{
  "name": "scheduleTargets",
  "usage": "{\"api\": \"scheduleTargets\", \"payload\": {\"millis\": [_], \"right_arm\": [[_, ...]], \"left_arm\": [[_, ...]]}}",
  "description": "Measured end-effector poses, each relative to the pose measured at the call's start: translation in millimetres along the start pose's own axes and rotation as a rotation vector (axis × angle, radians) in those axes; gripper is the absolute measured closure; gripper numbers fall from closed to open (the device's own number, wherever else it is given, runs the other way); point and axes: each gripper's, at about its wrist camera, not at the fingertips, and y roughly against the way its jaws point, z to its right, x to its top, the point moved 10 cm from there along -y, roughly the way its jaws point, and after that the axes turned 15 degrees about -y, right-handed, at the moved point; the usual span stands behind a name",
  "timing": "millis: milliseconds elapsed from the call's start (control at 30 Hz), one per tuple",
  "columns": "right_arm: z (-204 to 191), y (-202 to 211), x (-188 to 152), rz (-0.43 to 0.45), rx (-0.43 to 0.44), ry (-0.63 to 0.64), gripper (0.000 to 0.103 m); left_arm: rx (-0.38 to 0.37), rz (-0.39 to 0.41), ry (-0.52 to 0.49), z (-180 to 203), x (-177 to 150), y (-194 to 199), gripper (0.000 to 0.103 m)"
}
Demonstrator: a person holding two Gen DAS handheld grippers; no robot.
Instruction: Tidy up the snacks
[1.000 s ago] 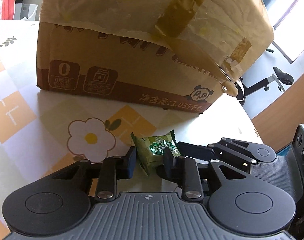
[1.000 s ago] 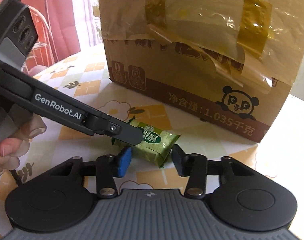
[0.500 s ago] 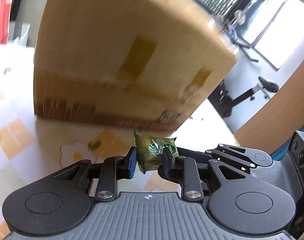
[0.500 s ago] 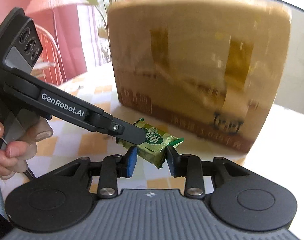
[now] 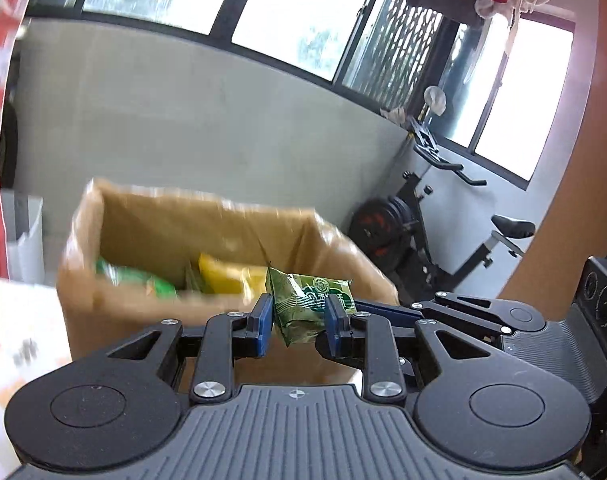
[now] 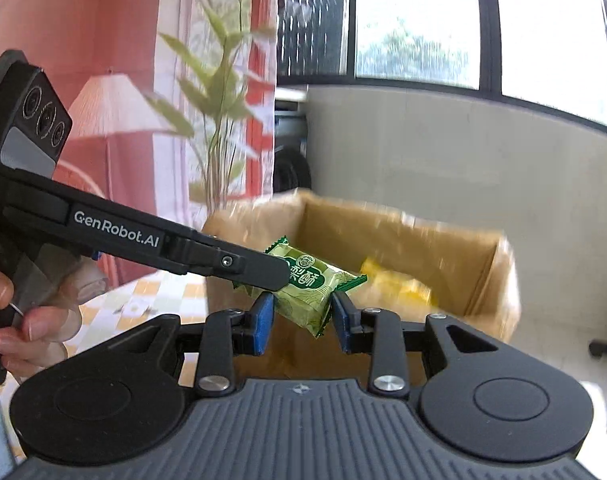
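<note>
A small green foil-wrapped snack packet [image 6: 307, 294] hangs in the air, pinched from both sides at once. The right gripper [image 6: 301, 318] has its blue-padded fingers [image 6: 263, 320] closed narrowly on the lower part of the wrapper. The left gripper [image 5: 299, 322] has come in from the side and clamps the same packet [image 5: 309, 302] between its own fingers, also drawn in tight. In the right wrist view the left tool's black finger lies across the packet's near end.

Just beyond and below both sets of fingers stands an open brown cardboard box [image 6: 499, 280]. Its mouth faces up, with a yellow packet [image 5: 227, 276] and another green packet [image 5: 143, 282] already lying inside. The box is smeared with motion blur, so its flaps are hard to read.

The step in hand looks like carrying this packet over the box rim. The next move calls for bringing the packet forward until it is over the opening. Then both grips should let go together so it falls in with the others rather than snagging on one finger or the box wall.
</note>
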Motion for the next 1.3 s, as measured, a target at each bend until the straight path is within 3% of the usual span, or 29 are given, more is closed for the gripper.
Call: {"api": "scheduleTargets", "payload": {"millis": [233,500,733,933,1033,1100,1167,1300], "right_arm": [[16.6,-60.2,29.9,-0.025,0.003,-0.001,0.069],[32.0,-109.6,22.9,-0.119,-0.035,-0.024,0.069],[46.9,-128.6,14.5,-0.178,-0.042,-0.090,0.069],[50.9,-118.1,17.0,-0.154,-0.092,-0.117,0.063],[54.9,-107.0,20.6,-0.124,-0.113,-0.147,0.053],[57.5,-98.8,25.2,-0.100,-0.133,-0.154,0.032],[60.1,-89.8,30.3,-0.080,-0.162,-0.161,0.021],[62.1,-66.4,38.5,-0.057,-0.180,-0.216,0.010]], "left_arm": [[0.046,-0.047,0.032,-37.6,21.1,-32.4,0.074],[0.102,-0.120,0.092,-63.4,7.6,-63.1,0.074],[0.150,-0.152,0.065,-70.1,1.2,-72.4,0.073],[0.205,-0.143,0.012,-74.7,7.0,-63.5,0.054],[0.232,-0.123,-0.009,-72.7,14.9,-50.7,0.044],[0.255,-0.096,-0.025,-73.7,20.5,-37.0,0.032],[0.277,-0.078,-0.044,-69.8,26.2,-25.9,0.023],[0.378,-0.078,-0.075,-68.3,33.6,3.0,0.018]]}}
